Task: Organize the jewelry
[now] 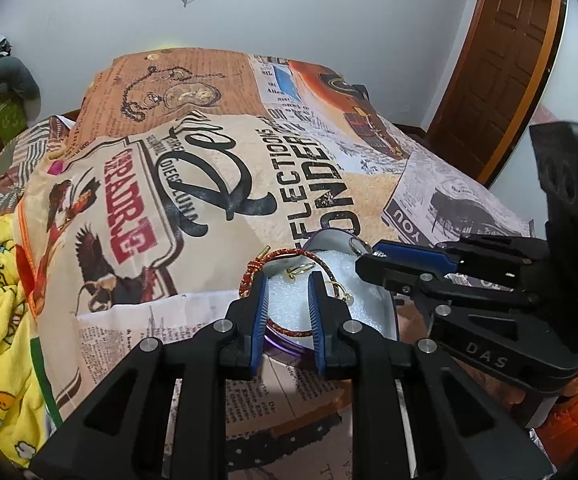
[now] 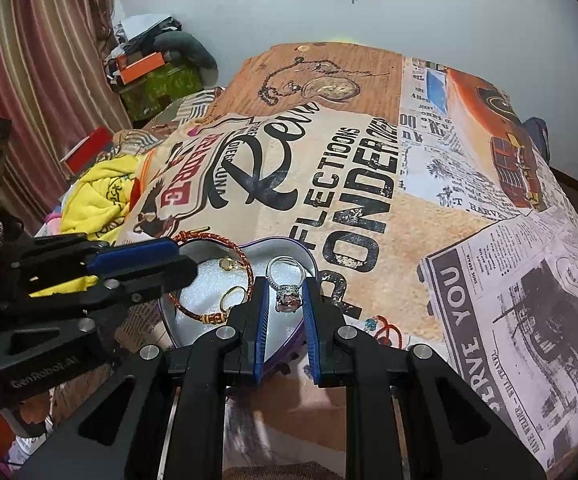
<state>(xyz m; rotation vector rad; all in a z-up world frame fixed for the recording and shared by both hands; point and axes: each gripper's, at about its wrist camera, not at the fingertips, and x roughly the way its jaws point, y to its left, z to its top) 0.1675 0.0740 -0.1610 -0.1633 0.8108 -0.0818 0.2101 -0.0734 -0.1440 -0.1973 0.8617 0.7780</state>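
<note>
Two grippers meet over a heart-shaped tin (image 2: 309, 258) on the newspaper-print surface (image 2: 409, 216) near a white wall (image 2: 229, 8) and wooden door (image 1: 501, 60): right gripper (image 2: 285, 292) pinching a silver ring (image 2: 287, 284), left gripper (image 1: 287, 292) slightly spread around the red bracelet (image 1: 289, 255).

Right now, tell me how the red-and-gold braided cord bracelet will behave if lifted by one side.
The red-and-gold braided cord bracelet is woven, so it will probably sag, not hold its loop. Thin, so likely light. It crosses the purple heart-shaped tin's rim and might catch there.
</note>
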